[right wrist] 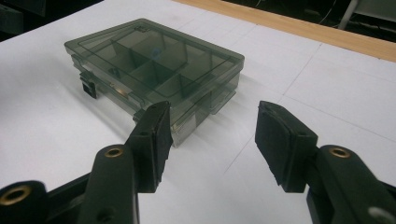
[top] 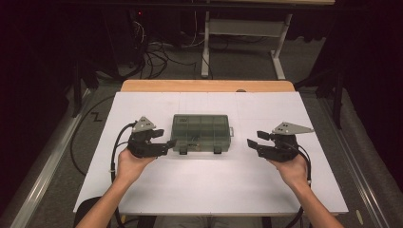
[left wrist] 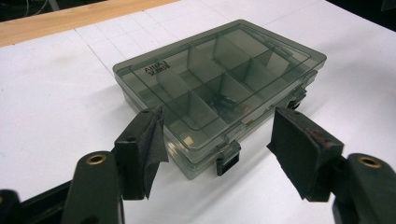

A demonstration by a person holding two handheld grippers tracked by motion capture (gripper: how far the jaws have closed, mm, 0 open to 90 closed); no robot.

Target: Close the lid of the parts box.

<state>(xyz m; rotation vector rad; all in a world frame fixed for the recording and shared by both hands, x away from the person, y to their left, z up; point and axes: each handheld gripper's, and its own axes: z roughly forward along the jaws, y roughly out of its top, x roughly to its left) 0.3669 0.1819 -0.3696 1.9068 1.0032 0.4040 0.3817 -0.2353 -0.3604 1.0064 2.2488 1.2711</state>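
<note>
Smoky compartment box point(top: 201, 133), lid shut, sits mid white tabletop point(top: 214, 185), left gripper point(top: 167, 143) at its 9 o'clock edge, fingers open, holding nothing, right gripper point(top: 253, 142) off at 3 o'clock, fingers open, empty.

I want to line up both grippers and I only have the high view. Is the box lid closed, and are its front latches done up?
Observer: The lid lies flat and closed on the compartment box; both front latches hang down, apparently undone.
Operator: Is the left gripper on the box?
Observer: The left gripper stands open at a near corner of the box, pads apart from it.
Operator: And the right gripper?
Observer: The right gripper is open and short of the box, nothing between its pads.
Operator: Anything inside?
Observer: One middle compartment holds small dark items; what they are, I cannot tell.
</note>
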